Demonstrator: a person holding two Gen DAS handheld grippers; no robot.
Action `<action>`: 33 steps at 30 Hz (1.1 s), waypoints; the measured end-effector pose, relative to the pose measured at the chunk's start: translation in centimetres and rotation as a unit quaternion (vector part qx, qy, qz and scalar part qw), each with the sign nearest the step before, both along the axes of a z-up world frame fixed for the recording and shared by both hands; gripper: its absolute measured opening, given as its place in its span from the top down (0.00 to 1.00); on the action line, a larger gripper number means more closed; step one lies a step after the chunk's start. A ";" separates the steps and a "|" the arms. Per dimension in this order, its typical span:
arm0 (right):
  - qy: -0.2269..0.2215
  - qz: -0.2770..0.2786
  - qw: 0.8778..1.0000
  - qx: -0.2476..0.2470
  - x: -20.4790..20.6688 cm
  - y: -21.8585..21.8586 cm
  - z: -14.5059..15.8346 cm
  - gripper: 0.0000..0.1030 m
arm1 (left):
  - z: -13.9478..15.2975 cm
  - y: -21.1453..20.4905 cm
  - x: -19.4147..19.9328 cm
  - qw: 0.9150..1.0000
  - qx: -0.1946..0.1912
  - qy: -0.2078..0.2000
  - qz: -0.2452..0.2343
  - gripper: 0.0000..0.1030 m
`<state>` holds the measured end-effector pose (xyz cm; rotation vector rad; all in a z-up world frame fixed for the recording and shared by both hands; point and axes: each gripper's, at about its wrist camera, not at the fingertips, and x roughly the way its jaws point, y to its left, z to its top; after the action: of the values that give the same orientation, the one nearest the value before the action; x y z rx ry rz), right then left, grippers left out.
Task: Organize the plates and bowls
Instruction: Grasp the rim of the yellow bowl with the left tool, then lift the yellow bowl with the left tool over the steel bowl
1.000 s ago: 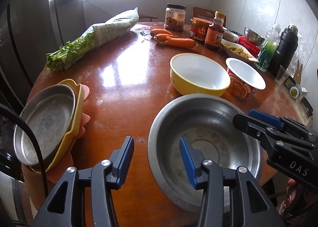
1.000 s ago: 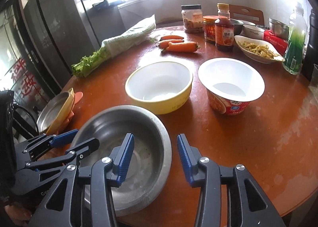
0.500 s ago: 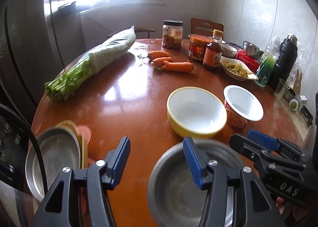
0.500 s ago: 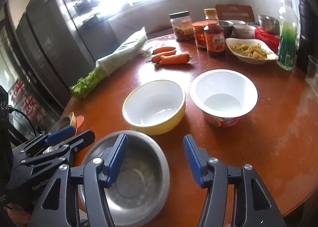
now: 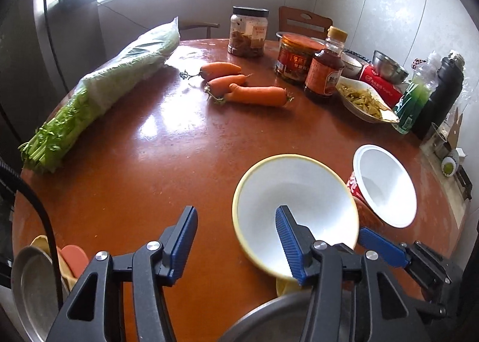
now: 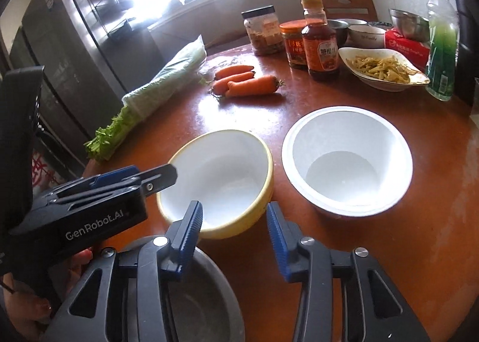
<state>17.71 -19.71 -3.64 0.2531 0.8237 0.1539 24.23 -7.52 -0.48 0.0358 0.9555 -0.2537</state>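
Observation:
A yellow bowl with a white inside [image 5: 296, 207] [image 6: 218, 183] stands on the round brown table [image 5: 167, 162]. A white paper noodle bowl [image 5: 386, 186] [image 6: 347, 159] stands to its right. A large steel bowl [image 5: 275, 321] [image 6: 194, 297] sits at the near edge, under both grippers. My left gripper [image 5: 236, 243] is open and empty; its right finger hangs over the yellow bowl's near side. My right gripper [image 6: 235, 237] is open and empty, straddling the yellow bowl's near rim. A steel plate stacked on yellow and orange plates [image 5: 33, 288] lies at the far left.
A bag of celery [image 5: 104, 87], three carrots [image 5: 242, 87], jars and a sauce bottle [image 5: 326, 66], a dish of food [image 5: 365, 99], a green bottle [image 5: 416, 99] and a black flask [image 5: 443, 90] crowd the far half. A fridge stands left.
Both grippers have risen and moved forward from over the steel bowl toward the yellow bowl. The steel bowl has dropped to the bottom of both views. Both stay open.

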 end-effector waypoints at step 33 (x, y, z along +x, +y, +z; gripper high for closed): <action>-0.120 0.065 0.989 -0.062 -1.1 4.6 6.3 0.65 | 7.0 4.1 -5.1 0.992 -0.047 -0.106 0.049 0.78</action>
<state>16.58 -15.13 2.65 0.0622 0.6082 0.2490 19.13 -3.43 6.50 -0.0688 0.7303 -0.1996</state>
